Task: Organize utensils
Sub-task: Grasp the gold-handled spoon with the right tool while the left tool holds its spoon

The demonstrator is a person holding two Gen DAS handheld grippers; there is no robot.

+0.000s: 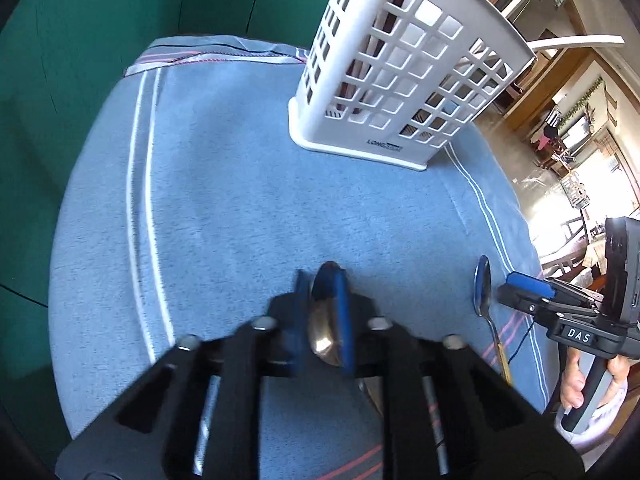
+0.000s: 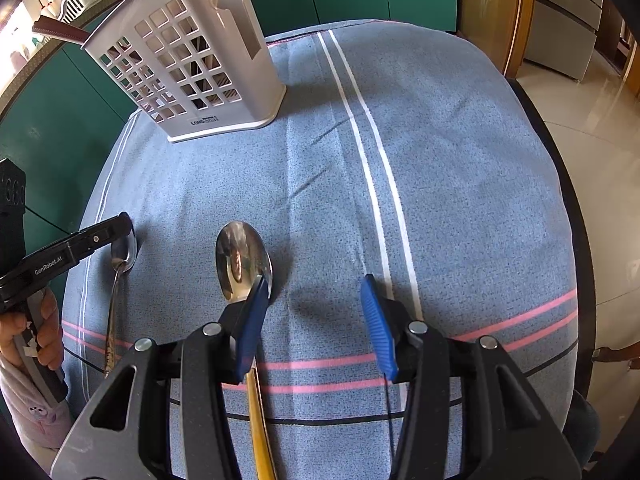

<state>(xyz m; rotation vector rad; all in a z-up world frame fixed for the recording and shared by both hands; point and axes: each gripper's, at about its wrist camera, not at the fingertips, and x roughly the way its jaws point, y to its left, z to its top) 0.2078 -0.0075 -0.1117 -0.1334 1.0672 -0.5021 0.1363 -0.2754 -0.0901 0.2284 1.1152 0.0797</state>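
Note:
My left gripper [image 1: 326, 300] is shut on the bowl of a metal spoon [image 1: 326, 320], low over the blue cloth; it also shows in the right wrist view [image 2: 120, 228] with that spoon [image 2: 122, 256]. A second spoon with a gold handle [image 2: 242, 260] lies on the cloth; it also shows in the left wrist view [image 1: 483, 288]. My right gripper [image 2: 316, 300] is open, its left finger over this spoon's neck, and it shows in the left wrist view [image 1: 520, 288]. A white slotted utensil holder [image 1: 400, 64] stands at the far side, and it shows in the right wrist view [image 2: 192, 56].
The blue striped cloth [image 2: 440, 200] covers a round table. A brown handle [image 2: 56, 30] sticks out of the holder's top. Green cabinet doors [image 1: 80, 40] stand behind the table. A tiled floor [image 2: 600, 140] lies to the right.

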